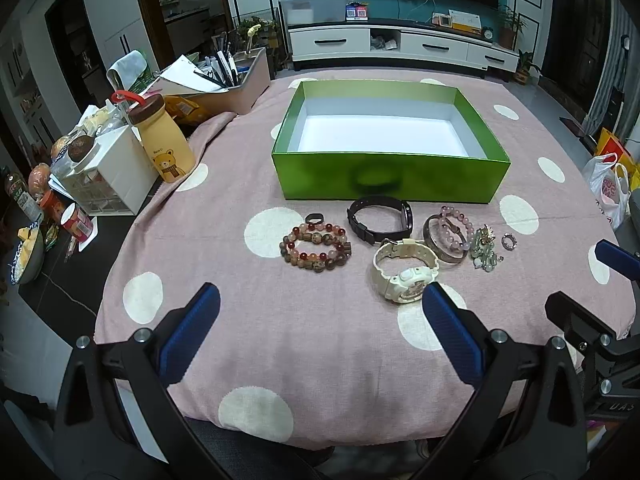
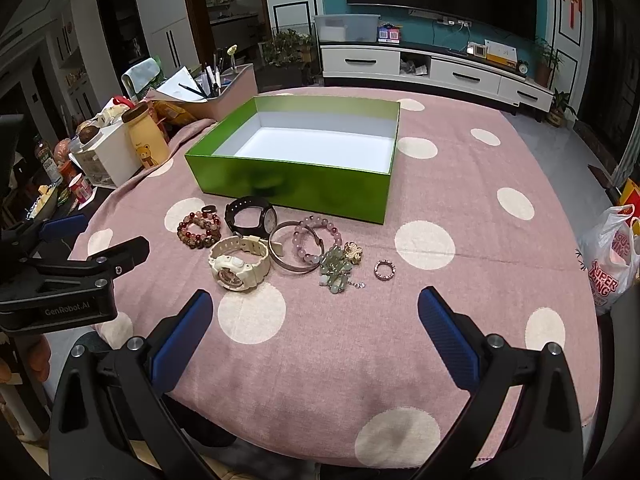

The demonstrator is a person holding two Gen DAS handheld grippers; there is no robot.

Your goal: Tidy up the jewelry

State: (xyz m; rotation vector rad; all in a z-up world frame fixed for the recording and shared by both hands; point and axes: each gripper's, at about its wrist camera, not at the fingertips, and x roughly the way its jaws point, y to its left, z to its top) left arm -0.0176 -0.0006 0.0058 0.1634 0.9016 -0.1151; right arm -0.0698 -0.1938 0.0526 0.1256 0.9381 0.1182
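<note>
An empty green box (image 1: 392, 178) (image 2: 296, 190) with a white inside stands on the pink dotted cloth. In front of it lie a red-brown bead bracelet (image 1: 316, 249) (image 2: 199, 229), a black watch (image 1: 378, 216) (image 2: 250, 214), a cream watch (image 1: 404, 274) (image 2: 238, 266), a metal bangle (image 1: 440, 240) (image 2: 286, 250), a pink bead bracelet (image 1: 454, 226) (image 2: 316, 240), a green bead cluster (image 1: 484, 250) (image 2: 338, 268) and a small ring (image 1: 509, 241) (image 2: 385, 270). My left gripper (image 1: 320, 316) is open and empty, near the table's front edge. My right gripper (image 2: 316, 320) is open and empty, to its right.
A yellow bear bottle (image 1: 166, 140) (image 2: 146, 140), a white drawer unit (image 1: 112, 176) and a pen tray (image 1: 224, 80) crowd the left side. A plastic bag (image 2: 612, 256) hangs off the right. A TV cabinet (image 1: 400, 46) stands behind the table.
</note>
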